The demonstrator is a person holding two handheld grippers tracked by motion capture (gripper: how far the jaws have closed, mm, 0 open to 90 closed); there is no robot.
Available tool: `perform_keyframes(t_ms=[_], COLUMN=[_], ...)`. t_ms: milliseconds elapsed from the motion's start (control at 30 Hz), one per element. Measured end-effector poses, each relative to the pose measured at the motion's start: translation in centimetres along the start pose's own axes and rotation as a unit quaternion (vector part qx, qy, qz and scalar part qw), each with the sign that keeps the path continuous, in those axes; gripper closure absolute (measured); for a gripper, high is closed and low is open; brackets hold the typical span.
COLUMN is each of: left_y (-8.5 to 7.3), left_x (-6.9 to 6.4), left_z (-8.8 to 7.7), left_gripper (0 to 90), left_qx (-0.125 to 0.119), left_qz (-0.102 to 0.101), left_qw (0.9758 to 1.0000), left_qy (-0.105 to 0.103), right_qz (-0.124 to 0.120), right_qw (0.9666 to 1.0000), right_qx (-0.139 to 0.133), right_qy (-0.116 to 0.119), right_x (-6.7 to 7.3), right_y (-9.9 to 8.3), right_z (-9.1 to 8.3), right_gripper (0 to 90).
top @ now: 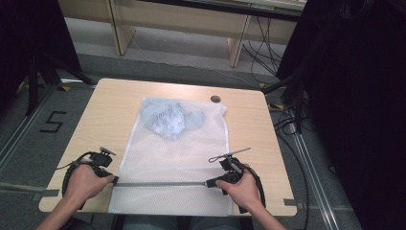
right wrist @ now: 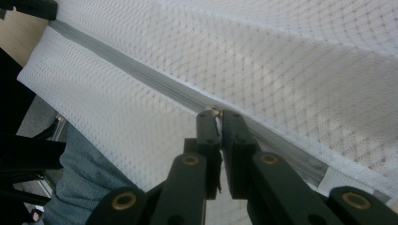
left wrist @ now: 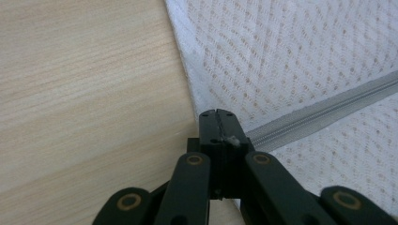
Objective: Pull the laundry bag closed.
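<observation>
Pale wood tabletop (top: 110, 110) lay under a white mesh laundry bag (top: 167, 158) with bluish cloth (top: 167, 120) inside. My left gripper (left wrist: 217, 114) was clamped on the grey zipper's (top: 163, 183) left end; my right gripper (right wrist: 219, 115) pinched its slider (right wrist: 216, 111).

I see bare table (top: 110, 112) left of the mesh bag (top: 177, 158), open for a pass | narrower strip to its right (by the small round cap (top: 216, 99)) | bag's middle humped by bundled cloth (top: 167, 120) | far edge free.
</observation>
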State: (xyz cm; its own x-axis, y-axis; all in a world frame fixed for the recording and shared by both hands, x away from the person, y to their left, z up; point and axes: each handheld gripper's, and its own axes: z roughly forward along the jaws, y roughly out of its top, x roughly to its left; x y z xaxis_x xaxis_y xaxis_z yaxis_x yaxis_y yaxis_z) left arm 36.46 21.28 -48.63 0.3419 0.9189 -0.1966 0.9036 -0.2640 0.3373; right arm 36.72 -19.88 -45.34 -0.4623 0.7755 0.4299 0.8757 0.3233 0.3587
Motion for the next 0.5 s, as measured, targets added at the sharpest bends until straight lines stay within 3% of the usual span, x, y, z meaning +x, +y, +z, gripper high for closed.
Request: perform_keyframes(t_ms=[167, 233, 500], left_y=[0.0, 0.01, 0.01], left_x=[0.01, 0.0, 0.03], left_z=[-0.01, 0.0, -0.04], left_gripper=[89.9, 89.9, 89.9], left_qx=[0.0, 0.0, 0.002], left_qz=[0.0, 0.0, 0.002], left_qw=[1.0, 1.0, 1.0], left_qy=[0.0, 0.0, 0.0], right_qz=[-0.004, 0.003, 0.009], right_qw=[1.0, 0.9999, 0.9999], right_qx=[0.0, 0.004, 0.0], right_qy=[0.001, -0.012, -0.005], right_x=[-0.25, -0.42, -0.54], right_y=[-0.09, -0.15, -0.24], right_z=[-0.11, -0.2, -0.33], right_gripper=[87.1, 87.0, 87.1])
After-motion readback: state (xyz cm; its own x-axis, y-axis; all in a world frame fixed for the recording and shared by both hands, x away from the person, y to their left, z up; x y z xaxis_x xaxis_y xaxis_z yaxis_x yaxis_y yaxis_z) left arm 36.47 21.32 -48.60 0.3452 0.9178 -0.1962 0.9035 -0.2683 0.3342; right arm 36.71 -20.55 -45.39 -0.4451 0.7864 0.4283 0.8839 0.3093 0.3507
